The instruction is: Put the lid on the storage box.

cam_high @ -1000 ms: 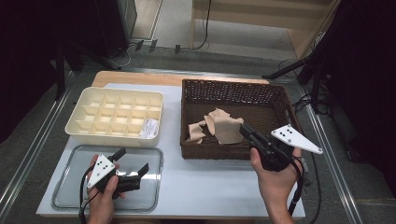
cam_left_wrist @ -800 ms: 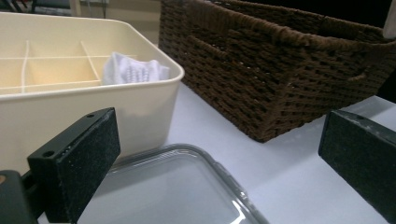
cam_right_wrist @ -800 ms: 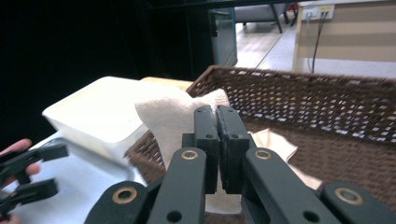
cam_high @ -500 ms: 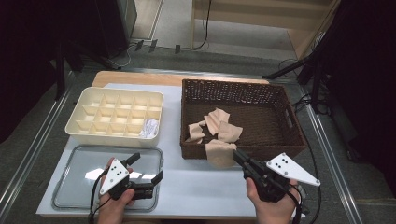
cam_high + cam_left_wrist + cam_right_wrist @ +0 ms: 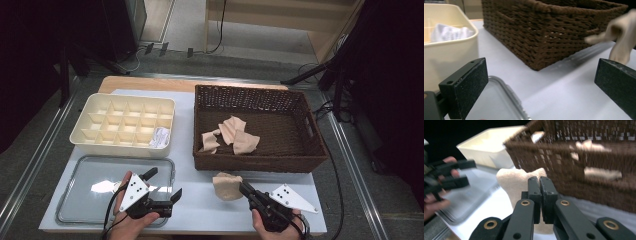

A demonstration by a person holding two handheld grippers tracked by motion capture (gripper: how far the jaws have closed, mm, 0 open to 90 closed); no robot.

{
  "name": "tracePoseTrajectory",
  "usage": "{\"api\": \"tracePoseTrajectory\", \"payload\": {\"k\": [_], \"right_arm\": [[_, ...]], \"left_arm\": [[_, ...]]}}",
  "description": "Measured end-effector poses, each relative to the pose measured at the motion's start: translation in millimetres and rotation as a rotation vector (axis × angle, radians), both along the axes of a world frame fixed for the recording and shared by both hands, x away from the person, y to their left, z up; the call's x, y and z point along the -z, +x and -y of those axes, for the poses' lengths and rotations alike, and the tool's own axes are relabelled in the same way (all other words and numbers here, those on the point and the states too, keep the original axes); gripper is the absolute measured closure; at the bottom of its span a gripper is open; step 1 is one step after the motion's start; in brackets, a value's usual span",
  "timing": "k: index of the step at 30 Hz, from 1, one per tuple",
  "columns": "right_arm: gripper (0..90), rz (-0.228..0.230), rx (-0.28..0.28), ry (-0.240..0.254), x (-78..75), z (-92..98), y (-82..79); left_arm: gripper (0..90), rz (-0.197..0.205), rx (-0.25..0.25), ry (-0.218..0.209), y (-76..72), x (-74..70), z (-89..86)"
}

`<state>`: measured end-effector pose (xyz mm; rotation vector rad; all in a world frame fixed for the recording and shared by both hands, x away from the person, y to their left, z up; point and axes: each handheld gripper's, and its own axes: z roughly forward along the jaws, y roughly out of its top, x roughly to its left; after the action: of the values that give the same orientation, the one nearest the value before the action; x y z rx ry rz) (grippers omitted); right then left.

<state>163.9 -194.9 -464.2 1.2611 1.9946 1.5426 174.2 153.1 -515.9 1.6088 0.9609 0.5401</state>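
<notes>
Your right gripper (image 5: 243,187) sat near the front edge of the desk (image 5: 200,200), right of centre, its jaws pressed together on a beige cloth (image 5: 226,185) that hung just in front of the basket's (image 5: 252,162) front wall, apart from it. In the right gripper view the two black jaws met with the cloth (image 5: 520,182) pinched between them, its bulk spreading behind and to the left of the tips, and the woven basket wall (image 5: 584,165) was blurred close behind. Your left gripper (image 5: 162,185) lay at the front left of the desk, over the right end of the metal tray (image 5: 75,220), with its jaws wide apart and nothing between them. In the left gripper view the two padded jaws stood far apart, with the tray rim (image 5: 506,92) below, the cream box (image 5: 451,55) at the left, the basket (image 5: 544,30) ahead and the held cloth (image 5: 621,35) at the right. The tray lay at the front left corner of the desk. The cream box (image 5: 122,125), divided into compartments, stood behind it at the back left, with a white packet (image 5: 160,137) in its near right compartment. The basket took the back right of the desk, and several more beige cloths (image 5: 232,135) lay in it toward its front left.
</notes>
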Motion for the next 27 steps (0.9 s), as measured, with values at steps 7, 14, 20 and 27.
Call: {"api": "tracePoseTrajectory", "payload": {"k": [7,14,20,27], "right_arm": [[88.9,-0.071,0.058,-0.035,31.8,17.5,1.0],[83.9,-0.109,0.144,0.017,40.4,45.9,-0.9],[78.8,-0.064,0.204,0.018,35.8,61.1,-1.6],[72.6,0.001,0.203,0.002,24.2,62.0,4.5]], "left_arm": [[0.0,-0.009,-0.059,0.017,5.8,3.7,-12.1],[0.0,-0.020,-0.099,0.025,10.4,5.9,-22.1],[0.0,-0.013,-0.126,0.046,14.4,8.3,-28.4],[0.0,-0.055,-0.124,0.064,20.6,18.9,-31.2]]}}
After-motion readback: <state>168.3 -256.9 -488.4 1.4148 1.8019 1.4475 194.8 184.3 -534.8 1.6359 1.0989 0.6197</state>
